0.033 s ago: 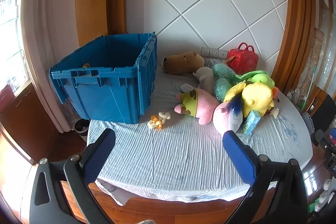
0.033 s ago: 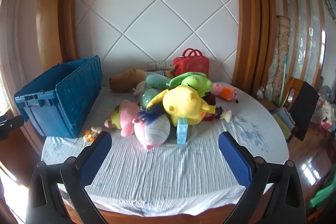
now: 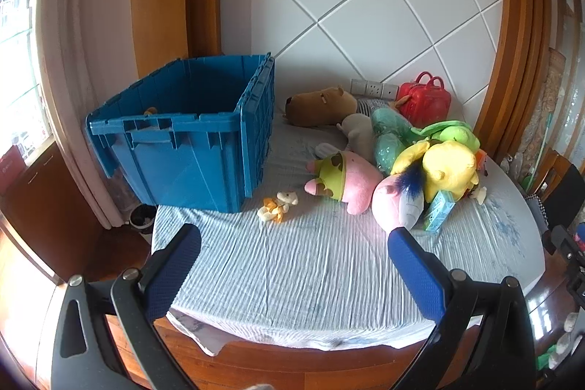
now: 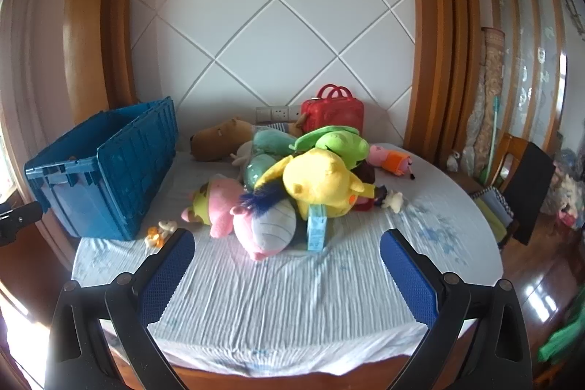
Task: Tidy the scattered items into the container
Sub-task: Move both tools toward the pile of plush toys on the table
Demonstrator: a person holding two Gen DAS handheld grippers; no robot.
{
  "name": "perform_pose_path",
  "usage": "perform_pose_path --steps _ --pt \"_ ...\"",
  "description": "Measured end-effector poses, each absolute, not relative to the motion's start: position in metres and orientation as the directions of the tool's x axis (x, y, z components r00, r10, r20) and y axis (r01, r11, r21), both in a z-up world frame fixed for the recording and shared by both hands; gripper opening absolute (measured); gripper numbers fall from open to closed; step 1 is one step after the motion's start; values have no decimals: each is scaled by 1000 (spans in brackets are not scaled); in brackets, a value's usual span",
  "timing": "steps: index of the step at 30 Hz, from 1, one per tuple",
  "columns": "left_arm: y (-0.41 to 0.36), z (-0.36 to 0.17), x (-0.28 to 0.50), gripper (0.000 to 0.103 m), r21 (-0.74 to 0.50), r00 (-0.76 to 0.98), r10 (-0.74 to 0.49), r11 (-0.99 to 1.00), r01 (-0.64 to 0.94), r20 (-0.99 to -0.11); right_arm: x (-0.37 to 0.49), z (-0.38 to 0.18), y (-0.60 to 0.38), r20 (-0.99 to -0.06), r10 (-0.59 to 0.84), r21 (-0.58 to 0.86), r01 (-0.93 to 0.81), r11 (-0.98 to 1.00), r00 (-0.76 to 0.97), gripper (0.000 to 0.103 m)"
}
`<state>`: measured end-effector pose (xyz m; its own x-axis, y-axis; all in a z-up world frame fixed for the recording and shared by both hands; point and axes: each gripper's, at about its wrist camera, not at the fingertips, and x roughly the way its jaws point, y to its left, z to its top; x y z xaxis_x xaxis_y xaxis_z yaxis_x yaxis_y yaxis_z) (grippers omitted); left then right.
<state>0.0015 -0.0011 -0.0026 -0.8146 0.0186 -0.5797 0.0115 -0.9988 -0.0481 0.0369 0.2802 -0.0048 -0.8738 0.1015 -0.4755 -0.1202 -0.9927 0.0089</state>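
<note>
1. One blue crate (image 3: 190, 148) stands open-topped on the table's cloth (image 3: 310, 265), ahead and to the left of the left gripper (image 3: 294, 240). Something small and orange-brown shows just above its near rim; what it is cannot be told.
2. One small orange-and-white toy (image 3: 276, 206) lies on the cloth just beside the crate's near right corner, straight ahead of the left gripper and apart from the big heap.
3. The heap sits ahead and to the right of the left gripper, straight ahead of the right gripper (image 4: 287, 242). Counted in it: one pink star plush (image 4: 215, 203), one pink-and-grey plush (image 4: 268, 229) with a dark blue tuft, one yellow plush (image 4: 321, 185), one green plush (image 4: 342, 143), one teal plush (image 4: 261, 156), and one light blue carton (image 4: 316, 227) standing upright against the yellow one.
4. Beyond the heap lie one brown capybara plush (image 4: 223, 139) and one red case (image 4: 332, 114) with two handles, next to the wall.
5. Right of the heap: one pink-and-orange pig plush (image 4: 391, 159) and one small white toy (image 4: 393, 200).
6. Both grippers hover over the near table edge, fingers spread wide, clamping nothing.
7. One chair (image 4: 526, 181) stands far right.
</note>
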Motion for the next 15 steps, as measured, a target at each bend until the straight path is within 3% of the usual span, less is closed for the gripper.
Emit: perform_pose_path --steps 15 --pt "-10 -13 -11 103 -64 -766 21 -998 27 -643 32 -13 281 -504 91 -7 -101 -995 -859 103"
